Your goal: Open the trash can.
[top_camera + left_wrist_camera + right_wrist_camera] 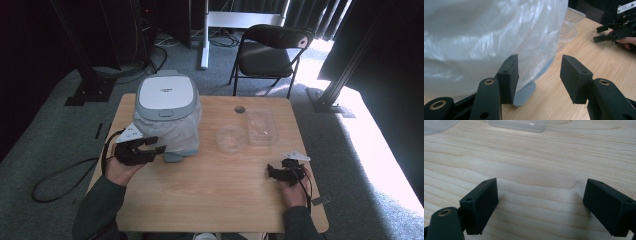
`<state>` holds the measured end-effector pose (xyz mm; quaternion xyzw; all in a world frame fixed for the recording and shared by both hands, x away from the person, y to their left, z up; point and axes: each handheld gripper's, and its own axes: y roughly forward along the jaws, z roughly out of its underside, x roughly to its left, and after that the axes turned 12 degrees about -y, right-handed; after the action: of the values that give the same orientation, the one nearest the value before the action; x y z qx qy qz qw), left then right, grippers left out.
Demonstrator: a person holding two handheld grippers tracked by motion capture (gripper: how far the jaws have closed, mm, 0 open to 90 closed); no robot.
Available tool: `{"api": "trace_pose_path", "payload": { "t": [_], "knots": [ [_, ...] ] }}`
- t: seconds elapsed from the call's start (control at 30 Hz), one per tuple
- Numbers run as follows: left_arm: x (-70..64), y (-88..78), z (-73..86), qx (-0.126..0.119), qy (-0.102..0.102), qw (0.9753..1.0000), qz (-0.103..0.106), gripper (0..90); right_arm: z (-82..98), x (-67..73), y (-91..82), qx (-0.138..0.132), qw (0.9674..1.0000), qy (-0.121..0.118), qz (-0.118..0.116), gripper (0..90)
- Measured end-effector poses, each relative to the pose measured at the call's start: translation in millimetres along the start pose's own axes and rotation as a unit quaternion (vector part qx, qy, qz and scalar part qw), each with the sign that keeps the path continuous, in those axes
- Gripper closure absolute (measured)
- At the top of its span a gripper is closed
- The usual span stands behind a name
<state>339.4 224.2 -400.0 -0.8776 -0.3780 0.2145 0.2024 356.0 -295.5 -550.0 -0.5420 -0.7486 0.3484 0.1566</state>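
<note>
High view: left gripper [159, 144] sits at the near-left base of the pedal bin [168, 115], jaws apart, nothing held. The bin's clear plastic liner [486, 37] bulges just ahead of the jaws in the left gripper view; the grey foot pedal [525, 93] lies below and between them, close to the inner jaw, contact uncertain. Right gripper [271, 172] rests low over bare table [536, 165], jaws wide apart, empty, well right of the bin; a clear bowl [231, 138] and a clear tray [262, 126] sit ahead of it. Judgement: approach step, liner or pedal not yet gripped. Next move calls for a short advance and a close on loose film.
</note>
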Motion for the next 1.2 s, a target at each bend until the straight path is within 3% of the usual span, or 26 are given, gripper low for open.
{"api": "trace_pose_path", "payload": {
  "t": [1.0,1.2],
  "knots": [
    [-26.4,-25.0,-44.7,-0.03,0.046,0.9984,0.016,49.3,0.0,0.0,0.0,0.0,1.0,0.0,0.0,12.0],
    [-26.3,-24.8,-57.5,-0.035,0.054,0.9979,0.013,49.4,0.0,0.0,-0.1,0.0,1.0,0.0,0.0,12.0]
  ]
}}
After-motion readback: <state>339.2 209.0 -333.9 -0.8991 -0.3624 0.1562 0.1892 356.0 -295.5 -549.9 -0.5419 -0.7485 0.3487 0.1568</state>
